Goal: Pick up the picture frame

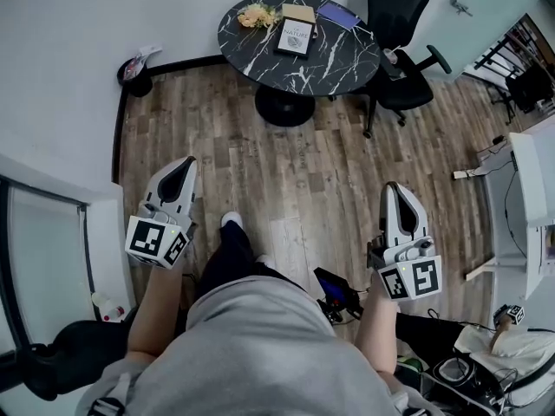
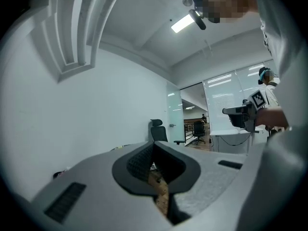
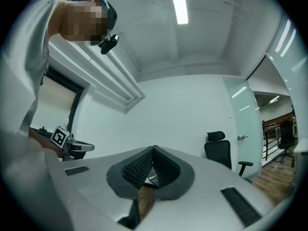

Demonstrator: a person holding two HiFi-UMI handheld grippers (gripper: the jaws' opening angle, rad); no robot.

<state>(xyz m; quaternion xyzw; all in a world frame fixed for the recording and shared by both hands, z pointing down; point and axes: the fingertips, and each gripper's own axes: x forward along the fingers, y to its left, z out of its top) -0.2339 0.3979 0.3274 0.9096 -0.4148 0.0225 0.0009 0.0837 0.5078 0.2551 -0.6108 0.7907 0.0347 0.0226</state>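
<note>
— Black stone-look tabletop with white veins: is that where the picture frame (image 1: 295, 36) is?
— Yes. It rests on the round table (image 1: 260, 59) at the far end of the room, near the middle of the top. It has a dark border round a white sheet, and the print is too small to read. Whether it lies flat or leans, I cannot tell.
— What else is on that top?
— Pale flowers (image 1: 257, 15) lie just to the frame's left and a tan card (image 1: 299, 12) sits just behind it. A blue booklet (image 1: 337, 14) is off to the right. A black office chair (image 1: 395, 16) stands at the table's right side.
— And the two tools?
— The left gripper (image 1: 184, 167) and the right gripper (image 1: 392, 191) are held out level over the wood floor (image 1: 286, 163). They sit one on each side of the person's legs, well apart from the table.
— Their jaws?
— Pressed together on both, tips meeting, with nothing between them. Each gripper's own view shows the ribbed pads closed, with only a sliver of floor below.
</note>
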